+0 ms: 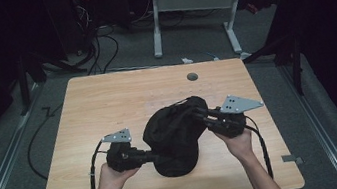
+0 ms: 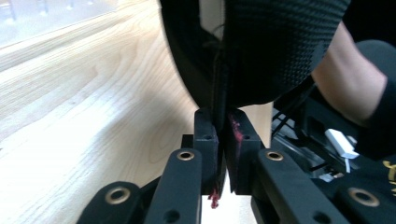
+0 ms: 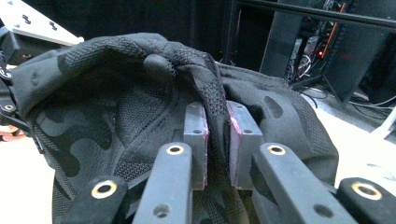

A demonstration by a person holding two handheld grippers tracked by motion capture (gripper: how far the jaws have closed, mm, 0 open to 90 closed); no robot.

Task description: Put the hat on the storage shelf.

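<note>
We hold a black cap [image 1: 173, 137] between both grippers, mid-table [image 1: 107, 103]. Left hand-held gripper [image 1: 151, 154] clamps its near-left edge; right hand-held gripper [image 1: 199, 114] pinches the far-right mesh fold. Cap's long axis runs btwn them, w/ both hands equally close.

Each black two-jaw left gripper [image 1: 151, 154] and black two-jaw right gripper [image 1: 199, 114] carries a grey three-cornered plate drilled with small holes at its 12 o'clock side and trails a black cable toward 6 o'clock. Brass-ringed pivots stud the black linkage bars. The jaw pads carry pinkish-red smears. The person's forearms are unsleeved.
</note>
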